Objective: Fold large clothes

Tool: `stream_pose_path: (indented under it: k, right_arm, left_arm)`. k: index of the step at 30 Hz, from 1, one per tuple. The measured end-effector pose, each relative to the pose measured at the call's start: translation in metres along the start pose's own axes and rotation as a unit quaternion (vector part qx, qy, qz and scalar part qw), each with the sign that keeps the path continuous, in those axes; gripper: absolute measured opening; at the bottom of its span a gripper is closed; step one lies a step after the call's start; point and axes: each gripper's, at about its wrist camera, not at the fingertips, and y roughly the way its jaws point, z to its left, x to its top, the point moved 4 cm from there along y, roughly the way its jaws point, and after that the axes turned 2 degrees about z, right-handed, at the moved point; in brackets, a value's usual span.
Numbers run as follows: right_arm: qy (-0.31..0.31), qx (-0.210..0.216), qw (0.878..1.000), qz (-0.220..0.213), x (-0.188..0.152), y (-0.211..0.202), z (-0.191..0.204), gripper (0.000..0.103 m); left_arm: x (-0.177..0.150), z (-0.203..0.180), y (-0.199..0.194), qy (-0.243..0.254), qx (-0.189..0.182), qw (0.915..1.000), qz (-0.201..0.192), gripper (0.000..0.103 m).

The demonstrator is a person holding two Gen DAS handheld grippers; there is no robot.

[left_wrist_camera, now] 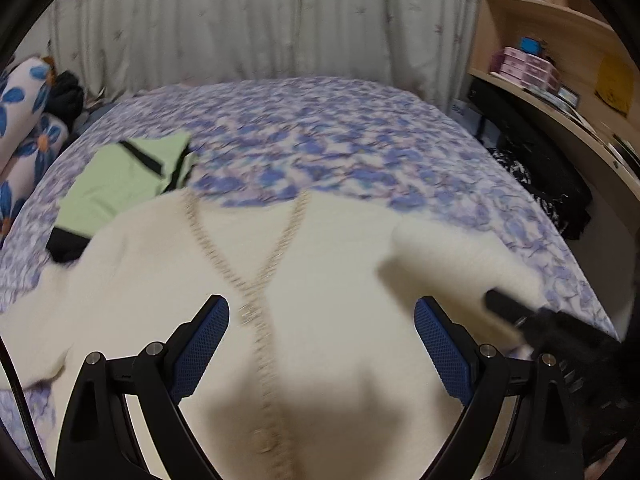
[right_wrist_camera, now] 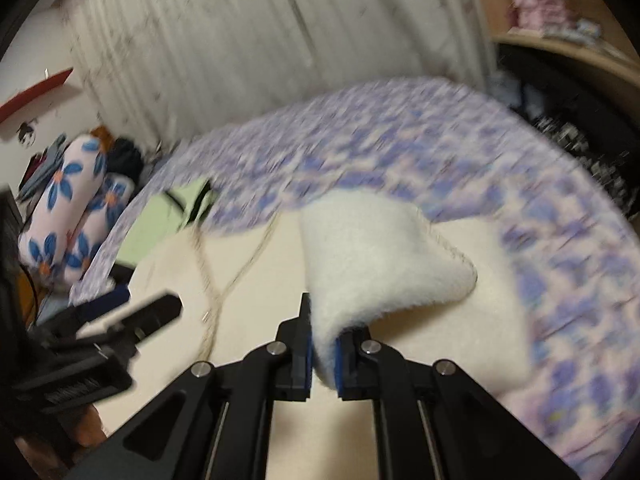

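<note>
The fingers (right_wrist_camera: 344, 364) of the right gripper (right_wrist_camera: 325, 354) are pressed nearly together, pinching a fluffy white flap, probably a sleeve (right_wrist_camera: 380, 264), of the cardigan (left_wrist_camera: 328, 272); the fingers (left_wrist_camera: 200, 352) of the left gripper (left_wrist_camera: 322, 354) stand spread wide with nothing between them, hovering over the cardigan's trim (left_wrist_camera: 256, 312). The cardigan lies face up on the bed (left_wrist_camera: 360, 140), collar toward the far curtain (left_wrist_camera: 240, 20), with a green garment (left_wrist_camera: 120, 176) just beyond its left shoulder. The step in hand looks like carrying the sleeve across the cardigan's front toward the trim. To do it well, keep the pinch firm but lift only enough for the flap to clear the body, so the rest does not drag or bunch. Lay the sleeve flat and parallel to the trim, with the fold line along the cardigan's side seam. The left gripper could press the body beside the trim to hold it from sliding, and should stay clear of the incoming sleeve. Release only once the cuff rests on the cardigan
</note>
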Motion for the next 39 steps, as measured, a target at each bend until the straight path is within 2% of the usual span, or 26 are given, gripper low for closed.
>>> stream_pose_path:
  k: [2,5,6,9,10,17,23,27,29,33,39]
  right_arm:
    - [-0.008,0.007,1.0,0.022,-0.014,0.019,0.013,0.008]
    - [-0.024,-0.008,0.999,0.042,-0.034,0.039,0.034,0.012]
    - [-0.022,-0.005,0.998,0.052,-0.039,0.043,0.036,0.018]
    - [0.003,0.029,0.997,0.073,-0.052,0.049,0.04,0.052]
    - [0.0,0.029,0.997,0.073,-0.055,0.049,0.042,0.057]
    - [-0.019,0.012,0.998,0.066,-0.073,0.025,0.044,0.058]
    - [0.011,-0.028,0.999,0.034,-0.083,-0.015,0.016,0.058]
    - [0.019,-0.063,0.998,0.022,-0.084,-0.035,-0.005,0.058]
    - [0.02,-0.079,0.997,0.015,-0.084,-0.043,-0.016,0.058]
    - [0.038,-0.077,0.996,0.013,-0.088,-0.05,-0.033,0.058]
    - [0.063,-0.071,0.995,0.023,-0.098,-0.046,-0.047,0.058]
  left_arm:
    - [-0.009,0.017,0.002,-0.013,-0.002,0.9998,0.012,0.093]
    - [-0.019,0.036,0.008,-0.032,-0.016,0.9989,0.031,0.093]
    - [-0.024,0.041,0.01,-0.036,-0.02,0.9984,0.037,0.093]
    - [-0.032,0.046,0.016,-0.04,-0.03,0.9975,0.051,0.093]
    - [-0.034,0.045,0.017,-0.038,-0.033,0.9973,0.053,0.093]
    - [-0.032,0.022,0.016,-0.009,-0.058,0.9968,0.055,0.093]
    - [-0.031,-0.028,0.016,0.047,-0.082,0.9933,0.066,0.093]
    - [-0.036,-0.066,0.026,0.083,-0.085,0.9894,0.083,0.093]
    - [-0.04,-0.085,0.034,0.097,-0.082,0.987,0.098,0.093]
    - [-0.049,-0.11,0.052,0.122,-0.066,0.9831,0.118,0.093]
    - [-0.058,-0.133,0.079,0.176,0.002,0.9741,0.142,0.093]
